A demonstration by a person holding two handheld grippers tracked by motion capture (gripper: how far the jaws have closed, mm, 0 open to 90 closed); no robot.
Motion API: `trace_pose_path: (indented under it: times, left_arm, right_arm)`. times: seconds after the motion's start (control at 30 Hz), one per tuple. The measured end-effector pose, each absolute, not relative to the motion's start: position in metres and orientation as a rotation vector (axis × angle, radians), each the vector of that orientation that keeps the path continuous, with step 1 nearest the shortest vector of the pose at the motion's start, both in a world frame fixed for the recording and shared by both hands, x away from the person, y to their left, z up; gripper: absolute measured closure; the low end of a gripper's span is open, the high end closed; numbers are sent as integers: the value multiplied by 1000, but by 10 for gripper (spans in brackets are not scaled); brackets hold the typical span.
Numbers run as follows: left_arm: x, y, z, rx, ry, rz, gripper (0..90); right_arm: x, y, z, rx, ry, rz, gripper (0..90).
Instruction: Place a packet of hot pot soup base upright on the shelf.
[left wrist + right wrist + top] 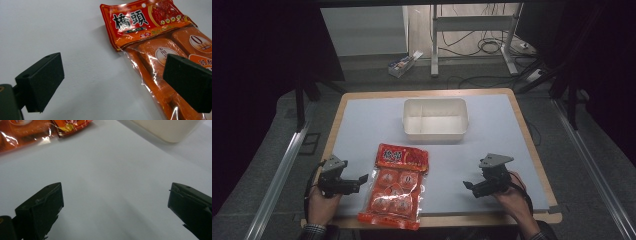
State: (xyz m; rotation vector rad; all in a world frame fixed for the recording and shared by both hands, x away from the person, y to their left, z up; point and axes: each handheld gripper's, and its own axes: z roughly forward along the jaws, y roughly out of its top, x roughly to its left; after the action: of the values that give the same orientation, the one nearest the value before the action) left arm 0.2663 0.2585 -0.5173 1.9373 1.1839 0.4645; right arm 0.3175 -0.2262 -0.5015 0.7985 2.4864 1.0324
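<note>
**Both hand-held grippers wide open beside the orange snack packet**

Left hand-held gripper (360, 178): jaws spread about as wide as they go, gripping nothing. Held low at the near left of the desk (362, 117), aimed toward the orange packet (395, 186). Seen in the left gripper view (112, 82) with one black jaw over bare white surface and the other in front of the packet's clear plastic edge; contact with the plastic not possible to tell. Just beside the packet's left side in the high view.

Right hand-held gripper (467, 185): likewise fully parted, empty, bare desk between the jaws in the right gripper view (115, 207). Held at the near right, well apart from the packet, pointed toward it.

Packet: flat on the desk between the two grippers, near the front edge, long side running away from the person, slightly tilted. Red header strip at the far end with large black characters on a white patch (130, 21) and a small hang hole. Below the header, clear shiny film over orange individually wrapped blocks, each with a round white label, set in two columns. Bottom end reaching the desk's front edge.

Beyond the packet, toward the far middle of the desk: white rectangular bin (435, 131), divided into two compartments, nothing seen inside. Corner of the same bin (167, 130) at the top of the right gripper view, with a corner of the packet (37, 132) at upper left.
</note>
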Motion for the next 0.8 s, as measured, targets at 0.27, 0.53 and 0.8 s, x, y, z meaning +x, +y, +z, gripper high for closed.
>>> trace_pose_path:
  times: [0.27, 0.53, 0.8]
  left_arm:
    - [267, 250, -519, 1993, 1172, 463, 35]
    - [268, 252, -519, 1991, 1186, 448, 32]
    - [269, 247, -520, 2034, 1189, 483, 60]
  right_arm:
    - [319, -228, -502, 811, 2472, 1042, 2]
    - [321, -228, -504, 839, 2474, 1051, 2]
    - [321, -228, -504, 844, 2475, 1055, 3]
